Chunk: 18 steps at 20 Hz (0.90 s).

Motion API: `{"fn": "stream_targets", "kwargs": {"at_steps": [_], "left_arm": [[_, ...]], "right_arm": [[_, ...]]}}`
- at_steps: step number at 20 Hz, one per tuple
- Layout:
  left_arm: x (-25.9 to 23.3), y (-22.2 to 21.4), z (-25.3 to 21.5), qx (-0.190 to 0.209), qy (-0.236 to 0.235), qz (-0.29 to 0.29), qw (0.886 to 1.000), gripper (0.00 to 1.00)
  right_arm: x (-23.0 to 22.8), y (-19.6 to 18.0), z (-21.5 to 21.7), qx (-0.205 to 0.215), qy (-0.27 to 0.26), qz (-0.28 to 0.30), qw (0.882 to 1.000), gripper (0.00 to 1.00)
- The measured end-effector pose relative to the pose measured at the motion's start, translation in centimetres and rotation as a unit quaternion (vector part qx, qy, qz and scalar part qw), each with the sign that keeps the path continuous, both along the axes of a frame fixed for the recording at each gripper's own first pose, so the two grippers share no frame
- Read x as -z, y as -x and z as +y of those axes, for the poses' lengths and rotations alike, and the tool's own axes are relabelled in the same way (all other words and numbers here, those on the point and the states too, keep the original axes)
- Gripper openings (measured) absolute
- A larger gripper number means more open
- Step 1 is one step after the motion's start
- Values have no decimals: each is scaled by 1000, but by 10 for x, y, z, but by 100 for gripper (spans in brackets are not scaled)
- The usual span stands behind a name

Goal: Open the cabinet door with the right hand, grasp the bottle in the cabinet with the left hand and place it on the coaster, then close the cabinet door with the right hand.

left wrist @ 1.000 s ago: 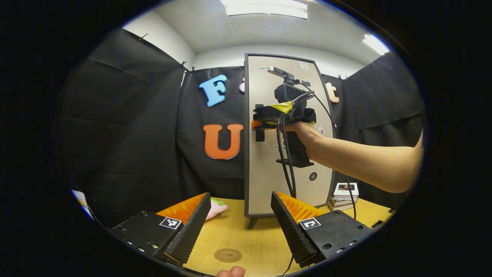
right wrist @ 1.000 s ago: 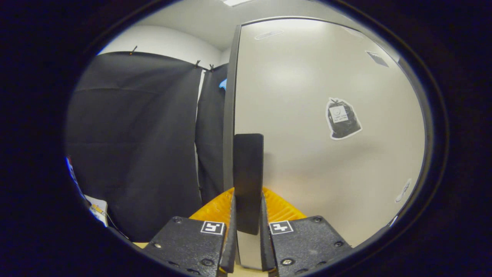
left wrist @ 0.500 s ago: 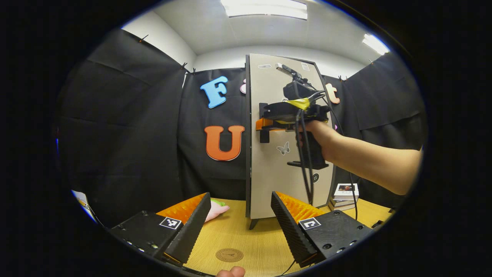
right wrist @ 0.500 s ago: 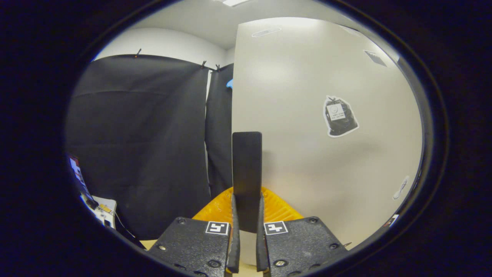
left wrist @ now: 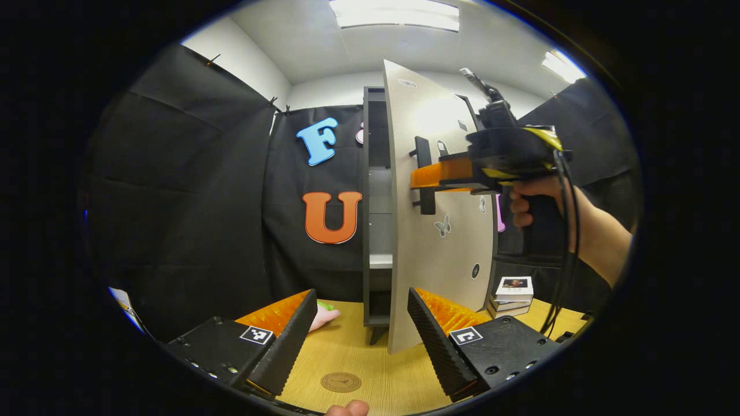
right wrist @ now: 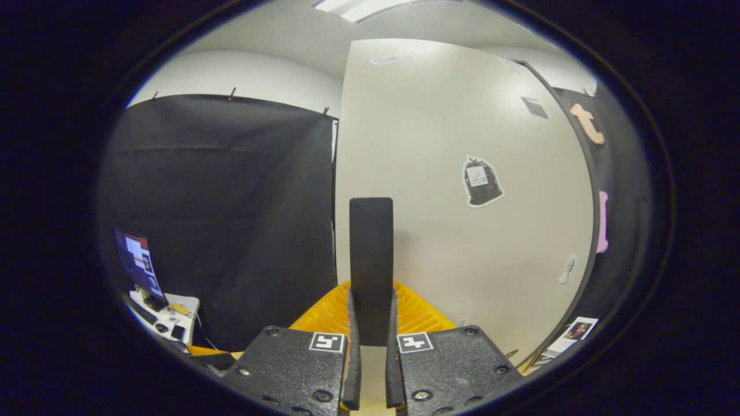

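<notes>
A light wooden table (left wrist: 370,361) is carrying everything here. A round brown coaster (left wrist: 341,382) is lying flat on it near the front edge, well apart from the other things. Farther back, the tall cabinet (left wrist: 374,208) is standing on short dark legs, its pale door (left wrist: 430,231) hanging open over the tabletop. To the left of the cabinet's foot, a pink soft thing with a green bit (left wrist: 322,312) is lying on the wood, partly hidden. To the right of the door, a small stack of books or boxes (left wrist: 511,293) is sitting near the table's far side.
</notes>
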<state>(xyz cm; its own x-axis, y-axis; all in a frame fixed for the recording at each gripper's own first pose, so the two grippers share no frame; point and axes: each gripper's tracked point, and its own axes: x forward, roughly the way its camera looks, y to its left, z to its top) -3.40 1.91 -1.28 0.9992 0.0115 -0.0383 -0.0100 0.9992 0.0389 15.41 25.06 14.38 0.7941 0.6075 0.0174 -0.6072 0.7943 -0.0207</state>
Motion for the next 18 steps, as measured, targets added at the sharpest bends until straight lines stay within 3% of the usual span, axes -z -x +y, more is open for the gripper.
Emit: {"fn": "stream_targets", "kwargs": {"at_steps": [10,18], "left_arm": [[-5,1,-25,23,0,-5,1000,95],[-1,-5,-50,44,4,1,999,95]], "right_arm": [[-4,69,-78,6,3,3,1000,20],[3,90,-120,60,-6,-2,998,19]]}}
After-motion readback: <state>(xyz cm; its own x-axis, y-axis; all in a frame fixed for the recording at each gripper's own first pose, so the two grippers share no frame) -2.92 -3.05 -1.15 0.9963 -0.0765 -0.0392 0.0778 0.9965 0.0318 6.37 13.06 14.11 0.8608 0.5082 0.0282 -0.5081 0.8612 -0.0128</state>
